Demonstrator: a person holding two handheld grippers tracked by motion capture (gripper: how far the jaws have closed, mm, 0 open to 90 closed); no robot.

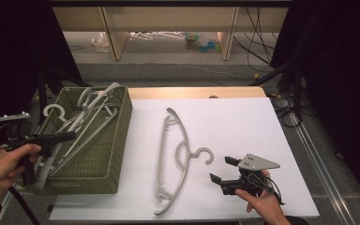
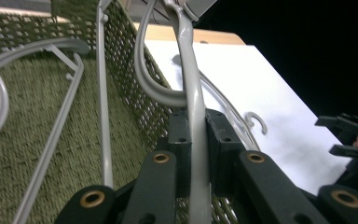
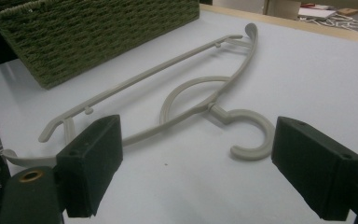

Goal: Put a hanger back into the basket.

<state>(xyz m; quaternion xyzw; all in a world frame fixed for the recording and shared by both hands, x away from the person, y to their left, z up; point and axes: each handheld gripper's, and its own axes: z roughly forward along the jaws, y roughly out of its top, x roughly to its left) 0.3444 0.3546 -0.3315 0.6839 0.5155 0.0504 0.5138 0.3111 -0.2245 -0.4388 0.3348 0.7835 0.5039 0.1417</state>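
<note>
A green woven basket (image 1: pixel 115 140) stands at the table's left with several grey plastic hangers (image 1: pixel 70 126) leaning in it. My left gripper (image 1: pixel 68 137) reaches over the basket's left rim. In the left gripper view it (image 2: pixel 196 119) is shut on the arm of one grey hanger (image 2: pixel 189 60), which rises up and away between the pads. Another grey hanger (image 1: pixel 173 154) lies flat on the white table top (image 1: pixel 243 117), its hook (image 3: pixel 251 137) pointing right. My right gripper (image 1: pixel 220 168) rests near the front edge just right of that hook, open (image 3: pixel 205 163), with nothing between its fingers.
The basket's wall (image 3: pixel 98 32) stands left of the flat hanger. A wooden strip (image 1: pixel 192 92) runs along the table's far edge. Cables (image 1: pixel 286 112) trail on the floor to the right. Shelf legs and clutter (image 1: pixel 201 42) stand beyond the table.
</note>
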